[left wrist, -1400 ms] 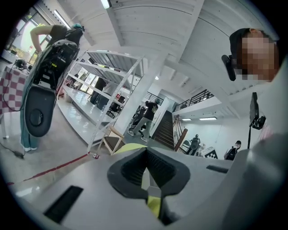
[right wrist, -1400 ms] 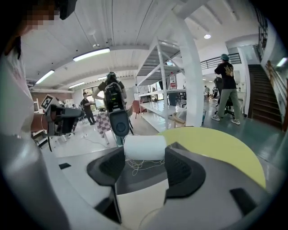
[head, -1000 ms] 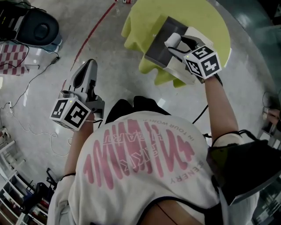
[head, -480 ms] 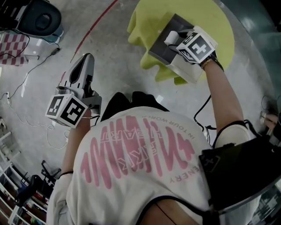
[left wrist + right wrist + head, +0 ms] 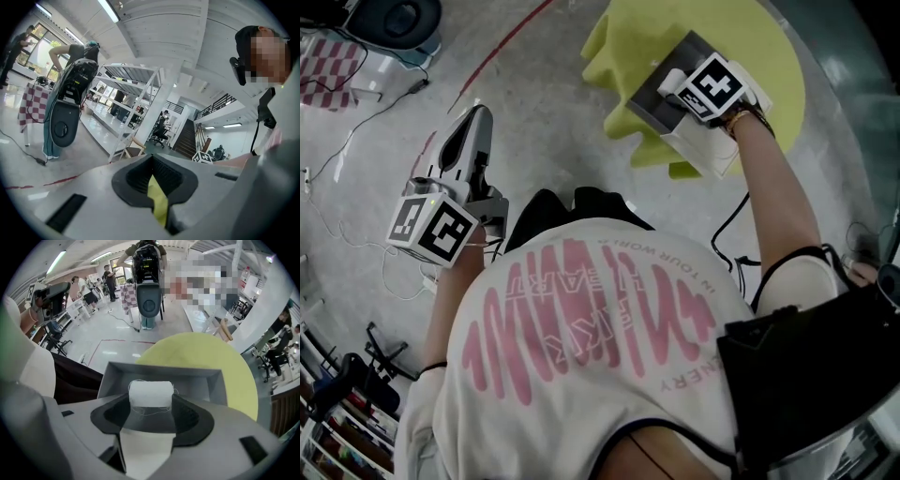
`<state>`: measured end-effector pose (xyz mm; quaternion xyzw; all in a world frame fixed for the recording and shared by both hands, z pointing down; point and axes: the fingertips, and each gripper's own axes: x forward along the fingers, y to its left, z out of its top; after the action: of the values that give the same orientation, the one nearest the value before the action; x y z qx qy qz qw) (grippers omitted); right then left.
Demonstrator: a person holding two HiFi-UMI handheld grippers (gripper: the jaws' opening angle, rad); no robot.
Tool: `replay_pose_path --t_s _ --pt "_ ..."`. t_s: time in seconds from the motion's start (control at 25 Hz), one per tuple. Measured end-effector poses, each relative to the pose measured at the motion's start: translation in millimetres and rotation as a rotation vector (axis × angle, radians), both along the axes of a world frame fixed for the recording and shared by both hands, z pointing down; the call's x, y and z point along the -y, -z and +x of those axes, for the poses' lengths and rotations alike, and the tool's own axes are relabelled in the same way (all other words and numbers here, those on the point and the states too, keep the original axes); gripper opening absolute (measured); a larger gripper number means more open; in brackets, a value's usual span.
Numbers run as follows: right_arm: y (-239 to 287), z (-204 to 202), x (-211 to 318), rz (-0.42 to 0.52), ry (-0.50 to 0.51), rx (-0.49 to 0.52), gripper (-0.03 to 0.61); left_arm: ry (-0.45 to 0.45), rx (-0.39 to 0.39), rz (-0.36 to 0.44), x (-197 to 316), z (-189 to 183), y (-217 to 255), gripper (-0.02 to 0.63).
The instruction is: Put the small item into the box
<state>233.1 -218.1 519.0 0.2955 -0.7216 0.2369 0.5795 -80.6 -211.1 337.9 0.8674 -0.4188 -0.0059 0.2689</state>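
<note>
My right gripper (image 5: 147,404) is clamped on the small white roll (image 5: 151,393), with the jaws pressed against its sides. The roll hangs just above the open grey box (image 5: 206,380), toward the box's near side. Under the box lies a yellow-green tablecloth (image 5: 225,362). My left gripper (image 5: 152,168) has its jaws together with nothing held. It is well apart from the box, to the box's left over the floor (image 5: 534,94).

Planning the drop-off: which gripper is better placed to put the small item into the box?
Right: the right gripper holds the white roll over the grey box; the left gripper is away from the table.
</note>
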Motion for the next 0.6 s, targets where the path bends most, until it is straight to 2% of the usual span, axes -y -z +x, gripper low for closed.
replay_pose_path --t_s 0.32,0.6 --pt "-26.5 -6.1 -4.9 -0.069 0.075 -0.087 0.276 0.025 -0.001 0.012 -6.3 -11.2 -8.6 0.008" --pt "-37.2 -4.8 -2.2 -0.092 0.127 -0.161 0.276 0.05 -0.002 0.032 -6.7 -20.9 -3.9 0.008"
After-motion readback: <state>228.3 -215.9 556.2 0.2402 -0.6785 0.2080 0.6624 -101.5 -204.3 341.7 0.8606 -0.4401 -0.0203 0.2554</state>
